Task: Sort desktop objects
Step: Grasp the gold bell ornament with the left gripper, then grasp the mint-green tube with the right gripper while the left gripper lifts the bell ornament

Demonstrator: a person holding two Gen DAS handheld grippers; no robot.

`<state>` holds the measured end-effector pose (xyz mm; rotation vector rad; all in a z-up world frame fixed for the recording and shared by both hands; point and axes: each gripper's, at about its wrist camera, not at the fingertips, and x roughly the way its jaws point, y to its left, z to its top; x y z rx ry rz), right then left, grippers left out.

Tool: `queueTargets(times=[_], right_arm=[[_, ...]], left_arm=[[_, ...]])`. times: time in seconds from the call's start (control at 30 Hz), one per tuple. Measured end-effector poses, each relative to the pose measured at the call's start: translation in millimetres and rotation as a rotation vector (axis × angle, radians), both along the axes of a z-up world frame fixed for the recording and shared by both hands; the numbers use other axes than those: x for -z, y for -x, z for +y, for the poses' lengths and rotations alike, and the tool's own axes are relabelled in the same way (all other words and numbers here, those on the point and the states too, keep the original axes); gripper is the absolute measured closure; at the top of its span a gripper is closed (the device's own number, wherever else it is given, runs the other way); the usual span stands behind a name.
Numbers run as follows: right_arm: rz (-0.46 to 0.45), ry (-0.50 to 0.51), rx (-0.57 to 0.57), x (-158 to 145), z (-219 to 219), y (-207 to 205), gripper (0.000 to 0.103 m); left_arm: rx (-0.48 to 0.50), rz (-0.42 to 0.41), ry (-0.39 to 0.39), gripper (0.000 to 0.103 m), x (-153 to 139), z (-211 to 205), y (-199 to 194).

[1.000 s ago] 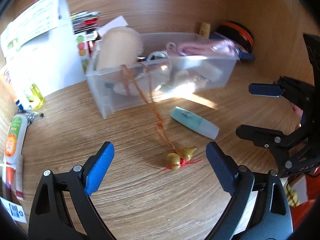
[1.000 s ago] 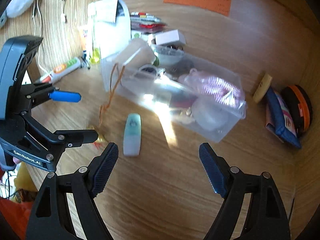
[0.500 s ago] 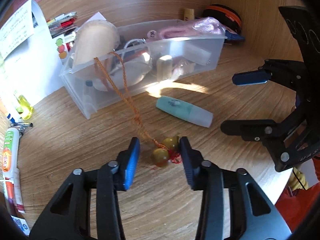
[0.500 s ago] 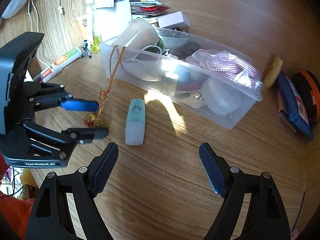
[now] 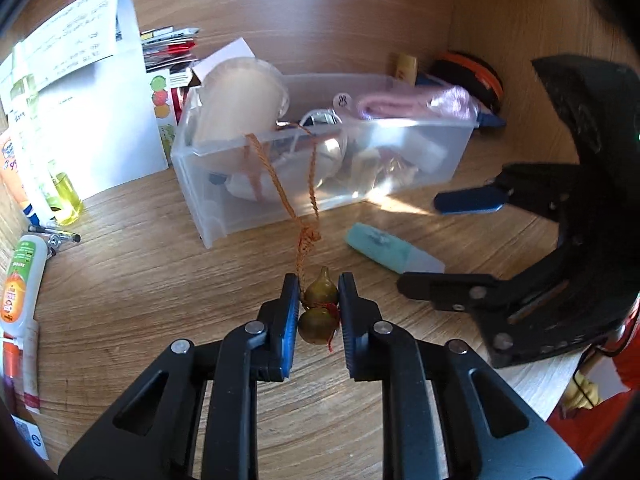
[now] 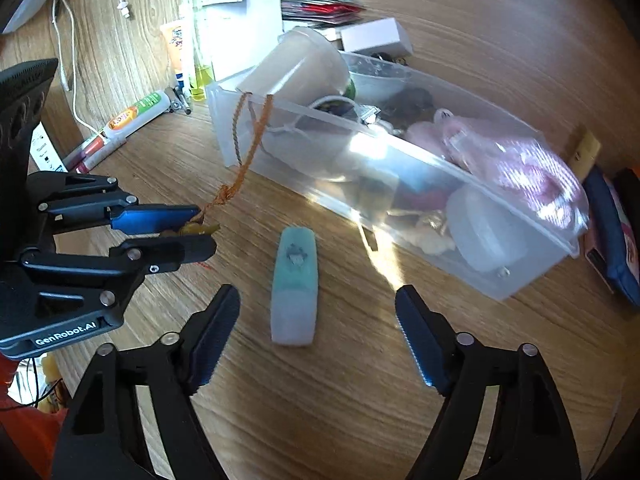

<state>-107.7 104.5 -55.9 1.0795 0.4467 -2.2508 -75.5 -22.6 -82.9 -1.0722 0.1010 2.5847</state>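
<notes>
A small olive double-gourd charm [image 5: 320, 312] with red thread sits between the pads of my left gripper [image 5: 319, 284], which is shut on it just above the wooden desk. Its orange cord [image 5: 280, 184] runs up over the rim of the clear plastic bin [image 5: 216, 216], which is crowded with a cup, a pink pouch and small items. A teal and frosted tube [image 6: 295, 280] lies flat on the desk in front of the bin. My right gripper [image 6: 315, 290] straddles the tube's near end, jaws closing, pads clear of it. The left gripper [image 6: 202, 229] shows at the left of the right wrist view.
A white paper bag [image 5: 88, 92], a yellow bottle [image 5: 66, 196], tubes and pens [image 5: 20, 280] crowd the desk's left. A round orange-and-black case [image 5: 468, 76] and a blue pouch [image 6: 612, 232] lie right of the bin. A wooden wall stands behind.
My left gripper's jaws went from wide open to shut on the gourd charm. The right gripper moved down and closer to the teal tube, and its jaws narrowed.
</notes>
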Motion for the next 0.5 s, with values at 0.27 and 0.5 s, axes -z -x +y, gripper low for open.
queueTargets(times=[0.27, 0.5], right_arm=[[-0.050, -0.011, -0.011, 8.6, -9.5, 14.4, 0.060], [-0.057, 0.007, -0.037, 11.0, -15.1, 8.9, 0.069]], left_arm=[[-0.010, 0.026, -0.043, 0.084, -8.1, -4.9, -0.9], [-0.018, 0.041, -0.053, 0.084, -9.7, -5.1, -2.9]])
